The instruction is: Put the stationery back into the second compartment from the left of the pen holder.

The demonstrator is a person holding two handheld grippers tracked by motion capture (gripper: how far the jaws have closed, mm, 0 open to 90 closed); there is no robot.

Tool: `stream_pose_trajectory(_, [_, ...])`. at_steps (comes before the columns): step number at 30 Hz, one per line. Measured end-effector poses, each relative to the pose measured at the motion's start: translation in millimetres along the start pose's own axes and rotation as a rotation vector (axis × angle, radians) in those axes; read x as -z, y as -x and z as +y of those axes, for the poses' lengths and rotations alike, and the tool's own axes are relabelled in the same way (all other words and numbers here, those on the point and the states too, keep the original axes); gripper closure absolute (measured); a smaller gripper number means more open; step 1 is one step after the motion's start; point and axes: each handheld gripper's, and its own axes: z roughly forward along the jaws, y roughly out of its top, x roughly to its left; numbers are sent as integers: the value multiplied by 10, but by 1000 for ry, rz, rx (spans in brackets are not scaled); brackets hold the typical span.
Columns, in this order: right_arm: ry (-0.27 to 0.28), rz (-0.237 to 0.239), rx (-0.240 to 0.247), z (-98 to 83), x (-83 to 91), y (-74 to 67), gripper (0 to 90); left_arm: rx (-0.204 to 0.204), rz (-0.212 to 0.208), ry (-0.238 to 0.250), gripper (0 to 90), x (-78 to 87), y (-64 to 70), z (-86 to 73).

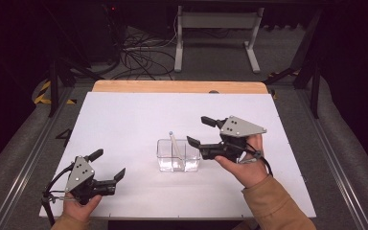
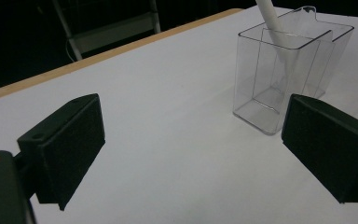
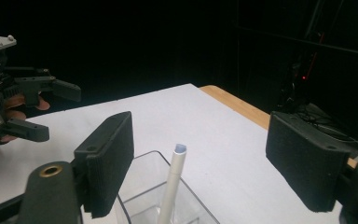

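A white pen [image 1: 174, 144] leans tilted inside the clear box [image 1: 178, 155].

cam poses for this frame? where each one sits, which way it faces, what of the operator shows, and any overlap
High view: above the person's side, facing forward and down on the white table; both hands, left gripper, right gripper.
Left gripper view: rides the left gripper, looks past its open jaws at the clear container holding the white pen.
Right gripper view: rides the right gripper, above the pen; jaws open, the other hand farther off.
Shared: all three show container and pen.
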Motion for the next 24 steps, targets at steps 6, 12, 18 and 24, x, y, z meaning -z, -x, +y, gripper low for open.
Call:
stream_pose_trajectory(6, [-10,-36,12,-26,235,133,233,6,4,6,68,12,-4,-2])
stream_pose_trajectory(12, [-15,-68,-2,-131,477,282,229,6,24,7,67,16,-4,-1])
stream_pose_trajectory(18, [-50,-99,-13,-281,647,399,227,15,32,14,67,29,-25,-9])
stream_pose_trajectory(24, [-72,-125,-31,-456,751,452,227,14,37,19,66,39,-19,-7])
